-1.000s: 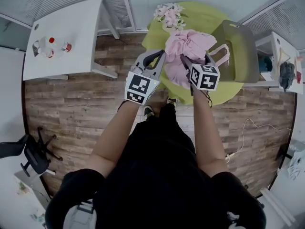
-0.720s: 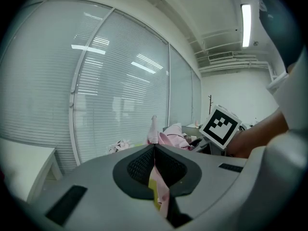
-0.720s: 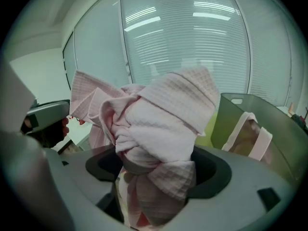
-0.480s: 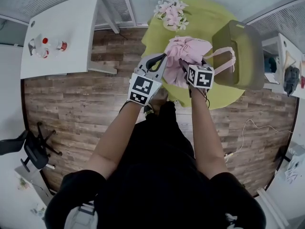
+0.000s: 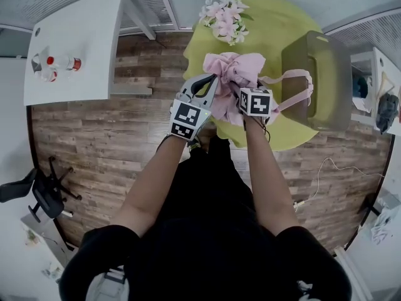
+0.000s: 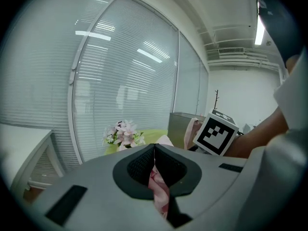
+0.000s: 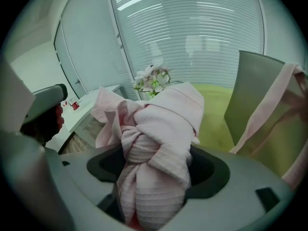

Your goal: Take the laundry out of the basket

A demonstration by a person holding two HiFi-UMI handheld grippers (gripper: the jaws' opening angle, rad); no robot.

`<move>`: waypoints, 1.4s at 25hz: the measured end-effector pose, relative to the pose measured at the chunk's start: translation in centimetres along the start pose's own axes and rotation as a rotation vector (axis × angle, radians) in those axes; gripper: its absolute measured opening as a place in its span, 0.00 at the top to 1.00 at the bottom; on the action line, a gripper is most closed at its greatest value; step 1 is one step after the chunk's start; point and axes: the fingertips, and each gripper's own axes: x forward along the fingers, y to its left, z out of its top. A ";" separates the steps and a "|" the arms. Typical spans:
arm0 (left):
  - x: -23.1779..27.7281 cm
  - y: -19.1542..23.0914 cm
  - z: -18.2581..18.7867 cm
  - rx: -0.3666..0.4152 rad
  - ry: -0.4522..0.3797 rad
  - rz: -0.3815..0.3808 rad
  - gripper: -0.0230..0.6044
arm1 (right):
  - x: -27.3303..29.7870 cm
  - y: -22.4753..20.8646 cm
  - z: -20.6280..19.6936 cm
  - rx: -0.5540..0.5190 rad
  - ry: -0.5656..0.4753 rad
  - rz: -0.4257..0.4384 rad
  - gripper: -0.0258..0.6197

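From the head view, the pink garment (image 5: pixel 235 74) hangs bunched just beside the olive basket (image 5: pixel 316 74), above the green tabletop (image 5: pixel 269 17). It is held between the left gripper (image 5: pixel 212 80) on the side far from the basket and the right gripper (image 5: pixel 243 88) on the side nearer it. A pink strip (image 5: pixel 289 77) runs from the bundle over the basket's rim, so the lift out seems well along but not finished. The next move likely calls for drawing both grippers away from the basket until that strip slides free, then lowering the bundle to the tabletop. In the left gripper view, the fingers (image 6: pixel 139 165) are closed together and pinch only a thin fold of the pink cloth. The basket stands beyond them, next to the other gripper's marker cube (image 6: pixel 216 133). In the right gripper view, the fingers (image 7: pixel 207 170) stand wide and are closing on a thick, knotted wad of the ribbed cloth, which fills the gap between them and is held there. The basket rises close on the right with the strip draped down its wall. A thin pinch on one side and a fat wad on the other suggest the weight rides mostly on the right grip.
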 end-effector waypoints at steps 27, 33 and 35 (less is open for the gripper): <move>-0.2 0.4 -0.2 -0.102 -0.023 0.028 0.95 | -2.3 0.8 2.3 0.021 -0.108 0.113 0.39; -3.5 -1.7 1.4 -0.068 -0.055 -0.005 0.95 | -7.7 3.1 2.9 -0.022 -0.214 0.129 0.39; -4.6 -2.6 1.7 -0.056 -0.061 -0.023 0.95 | -9.6 3.8 2.9 -0.034 -0.250 0.129 0.39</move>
